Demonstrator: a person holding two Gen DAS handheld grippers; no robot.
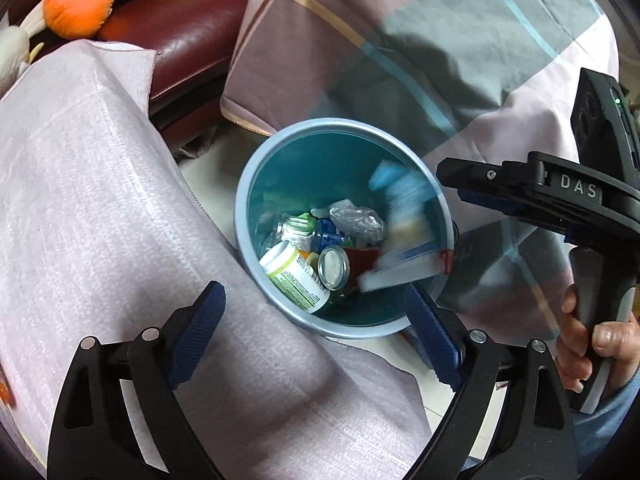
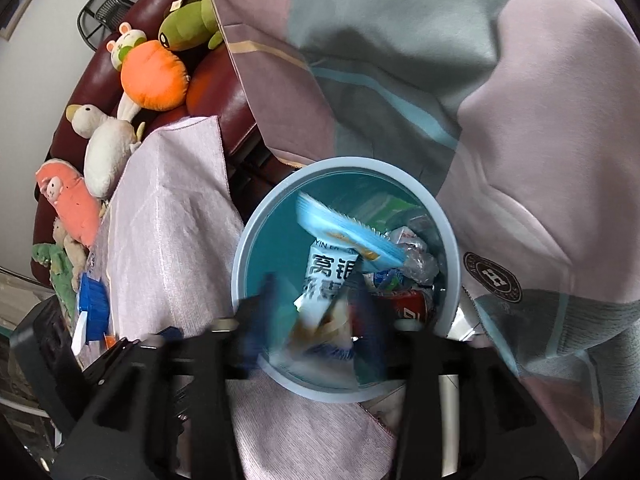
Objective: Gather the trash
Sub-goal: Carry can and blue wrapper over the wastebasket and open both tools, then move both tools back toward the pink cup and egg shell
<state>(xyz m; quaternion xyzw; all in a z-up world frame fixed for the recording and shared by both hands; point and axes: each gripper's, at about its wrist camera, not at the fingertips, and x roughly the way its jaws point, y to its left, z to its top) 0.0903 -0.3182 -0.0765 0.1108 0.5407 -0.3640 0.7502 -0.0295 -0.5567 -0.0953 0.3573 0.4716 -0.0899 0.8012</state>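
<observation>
A light blue trash bin [image 1: 248, 208] stands on the floor between a cloth-covered surface and a quilt; it also shows in the right wrist view [image 2: 240, 264]. It holds cans, a white bottle [image 1: 294, 276], a crumpled plastic bag [image 1: 356, 220] and wrappers. A blue and white snack packet [image 2: 332, 252] is blurred, falling into the bin just beyond my right gripper [image 2: 316, 312], whose blurred fingers stand apart over the bin's near rim. My left gripper [image 1: 316, 336] is open and empty, above the bin's near edge. The right gripper also appears in the left wrist view [image 1: 480, 196], above the bin's right rim.
A pink woven cloth [image 1: 100, 200] covers the surface left of the bin. A plaid quilt [image 1: 440, 60] hangs behind and to the right. Plush toys [image 2: 152, 76] lie on a dark red leather sofa [image 1: 188, 32]. A blue and white item [image 2: 92, 304] lies at the cloth's left edge.
</observation>
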